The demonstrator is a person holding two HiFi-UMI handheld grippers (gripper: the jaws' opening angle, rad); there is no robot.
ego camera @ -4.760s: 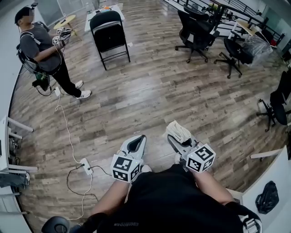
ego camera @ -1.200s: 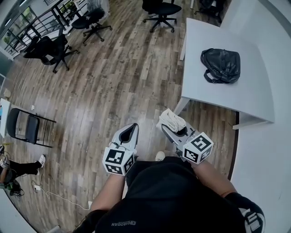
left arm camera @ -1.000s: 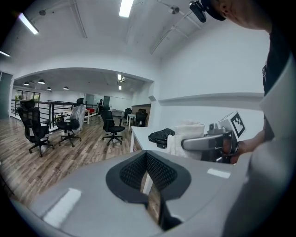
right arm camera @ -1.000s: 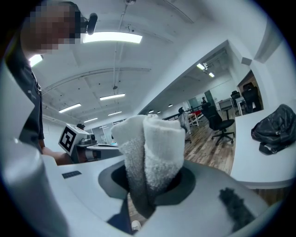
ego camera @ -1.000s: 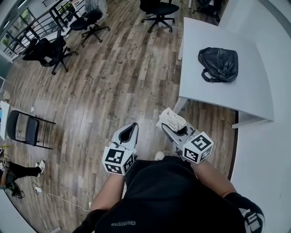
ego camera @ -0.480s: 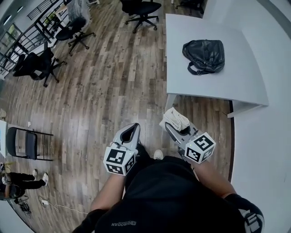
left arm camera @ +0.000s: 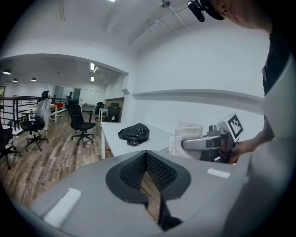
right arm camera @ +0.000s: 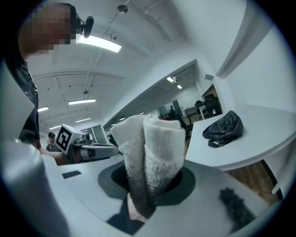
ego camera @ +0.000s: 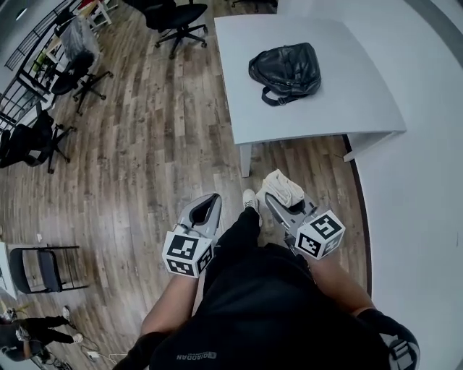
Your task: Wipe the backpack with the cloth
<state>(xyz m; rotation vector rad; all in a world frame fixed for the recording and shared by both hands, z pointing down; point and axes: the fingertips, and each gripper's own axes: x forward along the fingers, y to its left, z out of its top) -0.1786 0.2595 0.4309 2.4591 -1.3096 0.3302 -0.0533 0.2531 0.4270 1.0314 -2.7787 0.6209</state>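
A black backpack lies on a white table ahead of me; it also shows in the left gripper view and the right gripper view. My right gripper is shut on a folded white cloth, whose thick folds stick up between its jaws. My left gripper is held beside it at waist height, shut with nothing in it. Both grippers are well short of the table, over the wooden floor.
Black office chairs stand beyond the table's left end, with more chairs at far left. A folding chair is at lower left. A white wall runs along the right. My foot shows on the floor near the table leg.
The view has swung round from the open office to the table. Over the last second the table and backpack have come closer and shifted left. Both grippers keep the same pose.
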